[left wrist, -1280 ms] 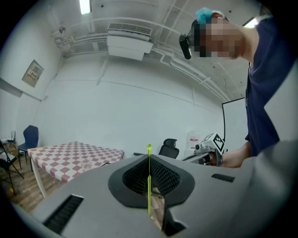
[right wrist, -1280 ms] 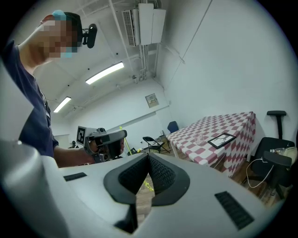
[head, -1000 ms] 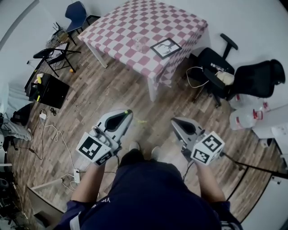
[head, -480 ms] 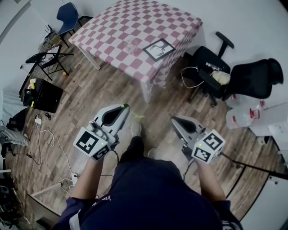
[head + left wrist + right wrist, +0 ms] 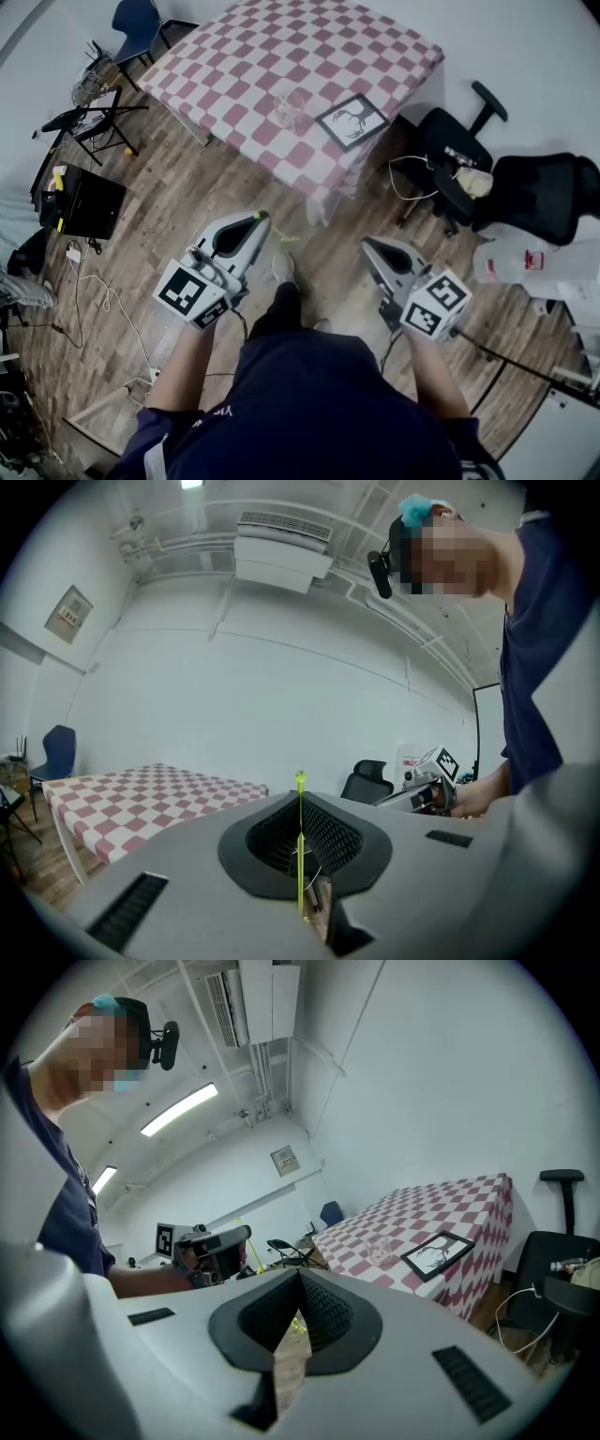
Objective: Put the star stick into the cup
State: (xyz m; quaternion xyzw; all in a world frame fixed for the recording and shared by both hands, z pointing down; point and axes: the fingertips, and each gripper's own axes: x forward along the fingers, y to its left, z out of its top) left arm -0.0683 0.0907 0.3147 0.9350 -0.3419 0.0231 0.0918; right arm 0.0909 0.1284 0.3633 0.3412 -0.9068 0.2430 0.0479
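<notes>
The left gripper (image 5: 302, 803) has its jaws clenched on the star stick (image 5: 300, 855), a thin yellow-green rod that stands upright between the pads and ends in a small knob just above the jaw tips. The right gripper (image 5: 298, 1275) has its jaws pressed together at the tips with nothing held; only wooden floor (image 5: 187, 206) shows through the gap behind them. In the head view both grippers are held low in front of the person's body, left gripper (image 5: 265, 217) and right gripper (image 5: 365, 242) side by side and apart, both pointing toward the desk (image 5: 281, 47). The desk, covered in a red-and-white checked cloth, stands well ahead of them. On it the clear cup (image 5: 289, 106) stands upright near the front edge, just beside a framed picture (image 5: 351, 122) that lies flat. A black office chair (image 5: 450, 155) stands to the right of the desk.
</notes>
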